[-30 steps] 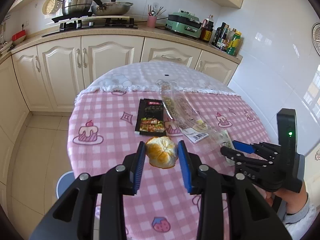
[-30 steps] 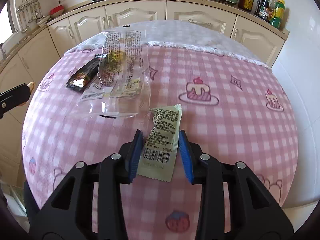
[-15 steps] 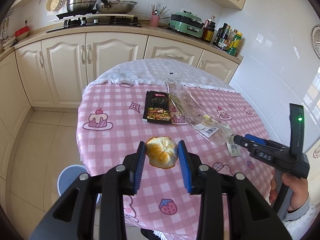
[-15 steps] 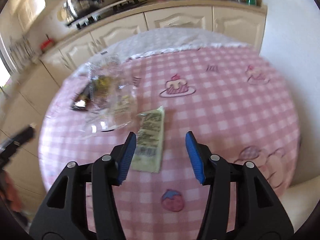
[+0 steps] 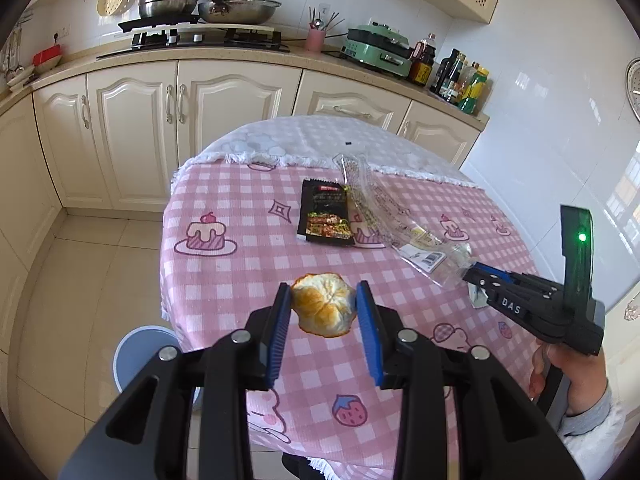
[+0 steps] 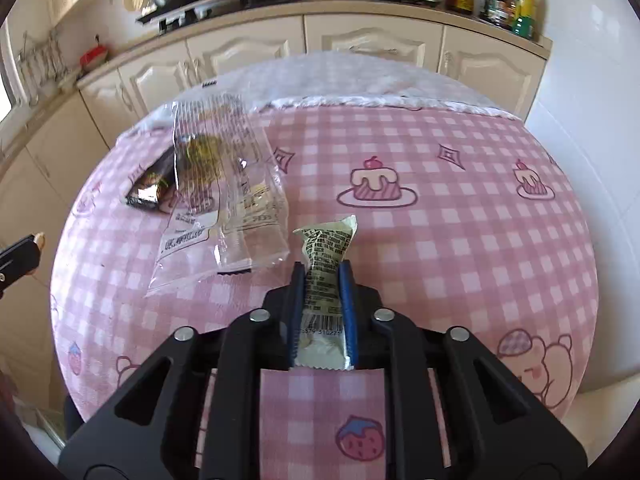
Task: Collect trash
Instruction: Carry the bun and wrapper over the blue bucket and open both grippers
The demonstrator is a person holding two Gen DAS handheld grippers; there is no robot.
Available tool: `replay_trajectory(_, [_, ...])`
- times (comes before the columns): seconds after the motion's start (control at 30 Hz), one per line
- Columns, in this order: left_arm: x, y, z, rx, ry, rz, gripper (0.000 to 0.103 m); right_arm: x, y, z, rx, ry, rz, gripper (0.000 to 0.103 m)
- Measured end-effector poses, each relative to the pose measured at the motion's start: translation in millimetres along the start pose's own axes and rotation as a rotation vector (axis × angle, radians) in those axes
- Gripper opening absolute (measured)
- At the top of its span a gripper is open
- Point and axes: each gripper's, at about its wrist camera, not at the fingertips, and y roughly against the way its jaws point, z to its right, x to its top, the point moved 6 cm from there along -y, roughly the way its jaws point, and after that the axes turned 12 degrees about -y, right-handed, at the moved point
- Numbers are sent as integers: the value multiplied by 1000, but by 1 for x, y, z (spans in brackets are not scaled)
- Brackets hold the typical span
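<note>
My left gripper [image 5: 323, 305] is shut on an orange peel [image 5: 323, 305] and holds it above the near left part of the pink checked table [image 5: 224, 280]. My right gripper [image 6: 322, 280] is shut on a pale green snack wrapper [image 6: 326, 264] that lies on the table; it also shows in the left wrist view [image 5: 476, 278] at the right. A clear plastic bag [image 6: 224, 200] and a black sachet [image 6: 150, 188] lie on the table's left part; in the left wrist view the bag [image 5: 384, 208] and the sachet [image 5: 326, 216] lie at the middle.
A round blue-grey bin [image 5: 144, 356] stands on the floor below the table's left edge. Cream cabinets [image 5: 176, 120] and a counter with a stove, pots and bottles run behind the table. A white wall [image 5: 560, 120] is at the right.
My left gripper has drawn back and up from the table with the orange peel. My right gripper, open around the green wrapper half a second ago, has closed on it.
</note>
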Motion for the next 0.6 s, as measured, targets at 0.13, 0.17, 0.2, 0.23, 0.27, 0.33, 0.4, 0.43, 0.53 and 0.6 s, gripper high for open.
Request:
replay_trajectory(0.13, [-2,4,-5,-13,10,8,32,4,13,9,4,-37,44,14])
replay_trajectory(0.17, [-3,4,-6,-14,14,10,32,6,18,9,3,-42,61,13])
replay_trajectory(0.2, [-3,6,-9,-18,23,15,32,8,23,9,5,-45,73,13])
replay_trajectory(0.23, [-4,7,-12,-23,33,19,32,11,31,5,21,-46,91,13])
replay_trajectory(0.27, [-5,8,-15,-27,40,21,32,14,39,-2,42,-36,106,13])
replay_trajectory(0.33, [-8,13,-24,-32,64,30,32,18,54,-24,82,6,131,13])
replay_trajectory(0.4, [-11,18,-34,-34,87,39,32,18,70,-56,144,60,155,13])
replay_trajectory(0.43, [-13,21,-41,-33,101,44,32,16,76,-71,178,79,162,13])
replay_trajectory(0.53, [-22,31,-63,-18,145,61,32,6,83,-125,285,160,148,13])
replay_trajectory(0.6, [-32,40,-83,8,177,66,32,-7,78,-170,370,209,108,13])
